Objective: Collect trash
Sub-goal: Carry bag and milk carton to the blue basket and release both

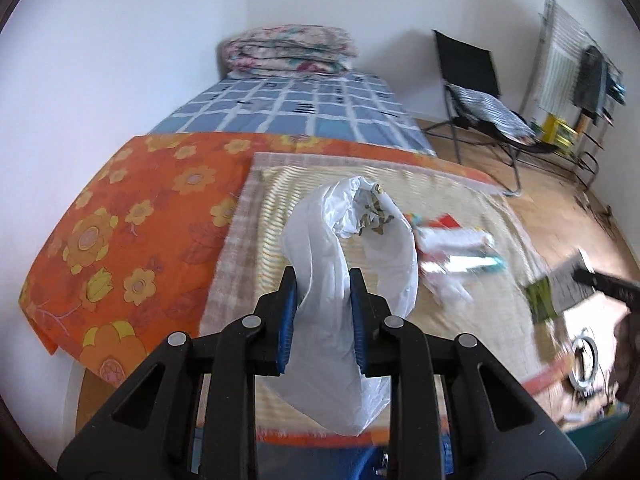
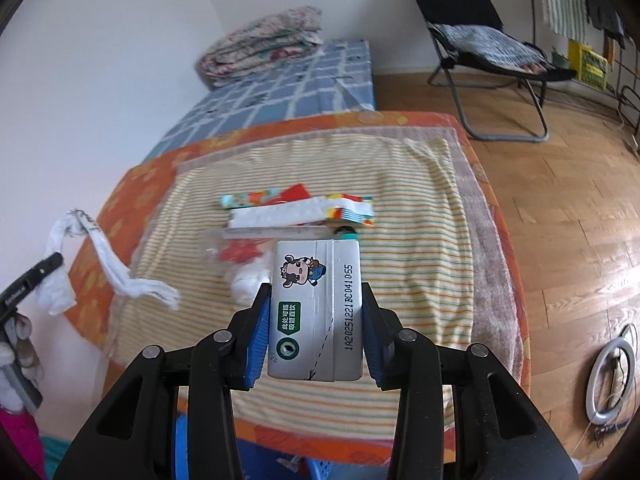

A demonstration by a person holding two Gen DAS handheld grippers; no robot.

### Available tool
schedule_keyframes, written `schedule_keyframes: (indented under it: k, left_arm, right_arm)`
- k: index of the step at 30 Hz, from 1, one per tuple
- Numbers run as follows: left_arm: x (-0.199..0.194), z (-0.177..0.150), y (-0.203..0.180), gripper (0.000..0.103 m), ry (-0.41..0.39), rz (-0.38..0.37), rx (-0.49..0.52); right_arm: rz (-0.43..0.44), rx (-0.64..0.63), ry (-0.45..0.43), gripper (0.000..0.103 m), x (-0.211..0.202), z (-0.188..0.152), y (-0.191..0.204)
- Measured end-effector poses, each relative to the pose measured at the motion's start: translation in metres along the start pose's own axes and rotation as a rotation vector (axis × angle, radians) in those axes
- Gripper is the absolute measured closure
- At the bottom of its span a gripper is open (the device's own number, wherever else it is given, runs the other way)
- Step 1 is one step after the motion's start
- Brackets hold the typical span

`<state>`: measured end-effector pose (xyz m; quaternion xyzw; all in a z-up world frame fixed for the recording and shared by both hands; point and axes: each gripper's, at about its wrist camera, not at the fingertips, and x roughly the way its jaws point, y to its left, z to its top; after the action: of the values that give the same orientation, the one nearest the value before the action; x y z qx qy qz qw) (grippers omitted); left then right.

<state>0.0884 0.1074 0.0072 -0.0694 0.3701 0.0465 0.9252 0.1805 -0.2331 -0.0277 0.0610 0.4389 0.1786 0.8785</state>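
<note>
My left gripper [image 1: 324, 280] is shut on a white plastic bag [image 1: 360, 240], which hangs lifted above the striped towel [image 1: 280, 208] with its mouth facing away. In the right wrist view the bag [image 2: 100, 256] dangles from the left gripper [image 2: 50, 264] at the far left. My right gripper [image 2: 315, 292] is shut on a white milk carton [image 2: 312, 276] with a cartoon cow, held over the towel [image 2: 420, 264]. A pile of wrappers and crumpled paper [image 2: 300, 216] lies on the towel beyond the carton. The same pile [image 1: 452, 248] shows blurred to the right of the bag.
An orange flowered cloth [image 1: 132, 240] covers the table under the towel. Behind are a bed with a blue checked sheet [image 1: 296, 108] and a folded quilt [image 1: 288, 50]. A black folding chair [image 2: 480, 40] and a ring light [image 2: 608, 376] are on the wooden floor at right.
</note>
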Motion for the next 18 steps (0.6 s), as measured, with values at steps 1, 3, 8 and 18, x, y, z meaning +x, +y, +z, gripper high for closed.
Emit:
schedule_keyframes:
  k: [1,3,8,18]
  left_arm:
    - [-0.007,-0.006,-0.004,0.079,0.006,-0.021,0.012]
    - [-0.017,-0.016,-0.013,0.079,0.009,-0.045,0.039]
    - [-0.042,-0.042,-0.039,0.080,0.014,-0.102,0.112]
    - [-0.053,-0.095,-0.070,0.080,0.118,-0.242,0.172]
  right_arm:
    - [0.010,-0.009,-0.006,0.064,-0.005,-0.002,0.004]
    - [0.025,-0.037,-0.020,0.064,-0.014,-0.008,0.013]
    - [0.049,-0.095,-0.031,0.064,-0.027,-0.022,0.026]
    - [0.139,-0.126,0.032,0.064,-0.037,-0.071,0.039]
